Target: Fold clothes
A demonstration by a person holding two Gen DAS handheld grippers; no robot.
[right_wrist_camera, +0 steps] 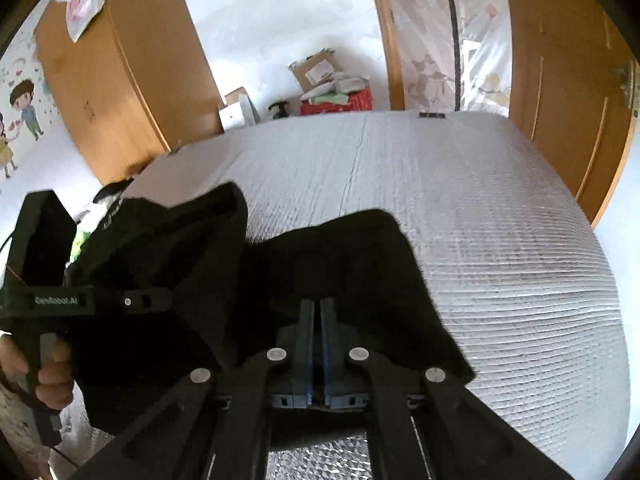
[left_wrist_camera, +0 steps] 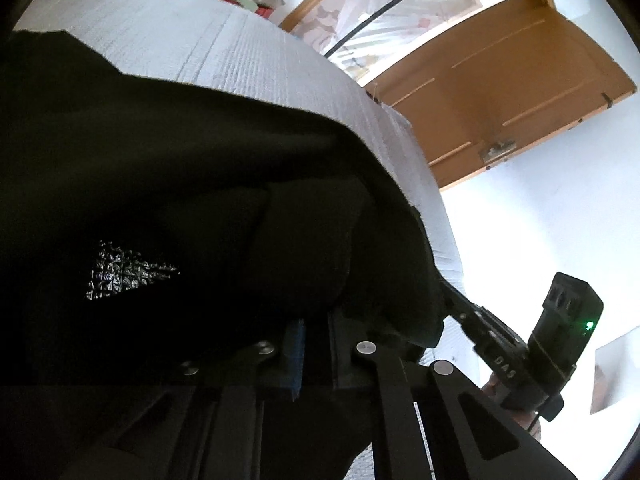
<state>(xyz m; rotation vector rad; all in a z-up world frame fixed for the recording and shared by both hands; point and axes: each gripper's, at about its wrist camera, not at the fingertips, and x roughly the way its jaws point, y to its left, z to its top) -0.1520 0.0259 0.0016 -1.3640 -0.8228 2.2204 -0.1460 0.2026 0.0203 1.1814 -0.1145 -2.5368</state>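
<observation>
A black garment [left_wrist_camera: 160,160] lies bunched on a pale quilted bed [left_wrist_camera: 180,32] and fills most of the left wrist view. My left gripper [left_wrist_camera: 310,344] is shut on a fold of it; cloth covers the fingertips and only one blue pad shows. In the right wrist view the garment [right_wrist_camera: 360,248] hangs in two lifted humps over the bed [right_wrist_camera: 480,220]. My right gripper [right_wrist_camera: 316,308] has its blue pads pressed together on the cloth's near edge. The left gripper [right_wrist_camera: 156,302] sits to its left, held by a hand [right_wrist_camera: 48,372]. The right gripper [left_wrist_camera: 456,300] bites the garment's right corner.
A wooden door [right_wrist_camera: 560,80] stands open at the right, and a wooden wardrobe [right_wrist_camera: 112,92] at the left. Cardboard boxes and a red box [right_wrist_camera: 336,92] are piled on the floor beyond the bed. Silver quilted foil [right_wrist_camera: 316,460] shows below the grippers.
</observation>
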